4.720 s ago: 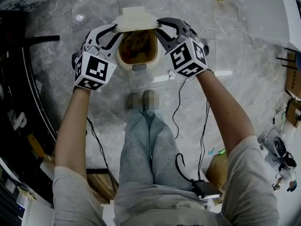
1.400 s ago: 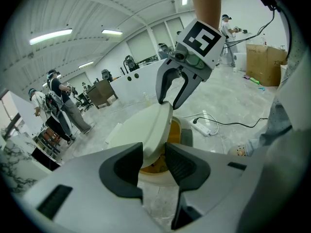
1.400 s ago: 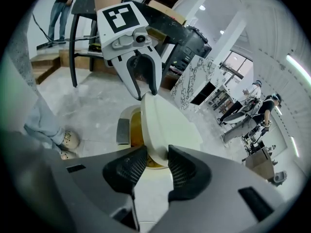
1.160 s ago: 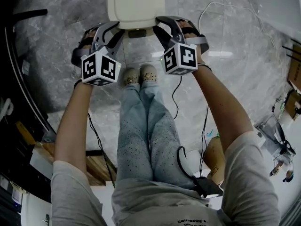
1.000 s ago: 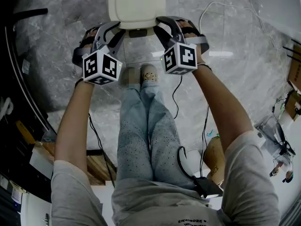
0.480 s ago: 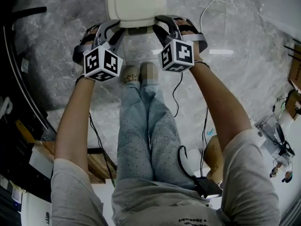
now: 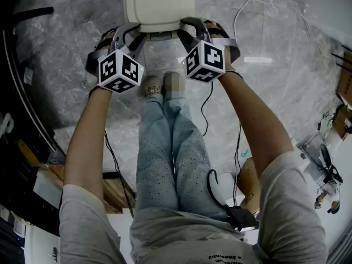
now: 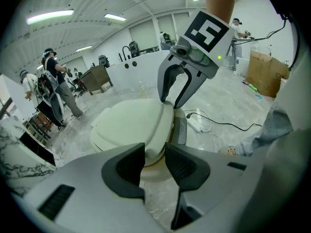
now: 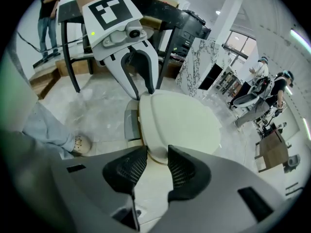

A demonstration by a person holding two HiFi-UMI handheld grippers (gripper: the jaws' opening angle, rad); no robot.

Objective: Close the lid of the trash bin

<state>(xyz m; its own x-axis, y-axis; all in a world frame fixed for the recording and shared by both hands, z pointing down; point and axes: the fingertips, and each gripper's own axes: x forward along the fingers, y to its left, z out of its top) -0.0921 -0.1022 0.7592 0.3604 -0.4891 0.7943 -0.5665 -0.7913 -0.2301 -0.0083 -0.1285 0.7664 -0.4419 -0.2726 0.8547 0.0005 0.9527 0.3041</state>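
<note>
- Trash bin lid (image 7: 159, 4), cream and rounded, lies flat and shut on the bin. In the head view it sits at the top, on the grey marbled surface (image 7: 66, 65).
- Left of the lid, the left hand-held gripper (image 7: 131, 31) reaches in from the side. Its tips are at the lid's near left corner, and its marker cube (image 7: 120, 70) is drawn back toward the person.
- In the left gripper view its jaws stand a narrow way apart. The lid's rim (image 8: 146, 130) shows in the gap, and just beyond it the bin's cream body (image 8: 153, 168). Whether the pads touch the rim cannot be told.
- At the lid's near edge, midway between the two grippers, a small grey tab (image 7: 159, 36) sticks out from the bin's front.
- Nearer the person than the lid, a pair of shoes (image 7: 152, 85) stands on the surface, close to the bin.
- Right of the lid, the right hand-held gripper (image 7: 188, 27) mirrors the left, with its tips at the lid's near right corner.
- In the right gripper view its jaws are also narrowly parted, with the lid's rim (image 9: 155, 152) in line with the gap. Contact cannot be told here either.
- Farther right of the lid, a white cable (image 7: 264, 10) loops across the surface, well apart from the bin.
</note>
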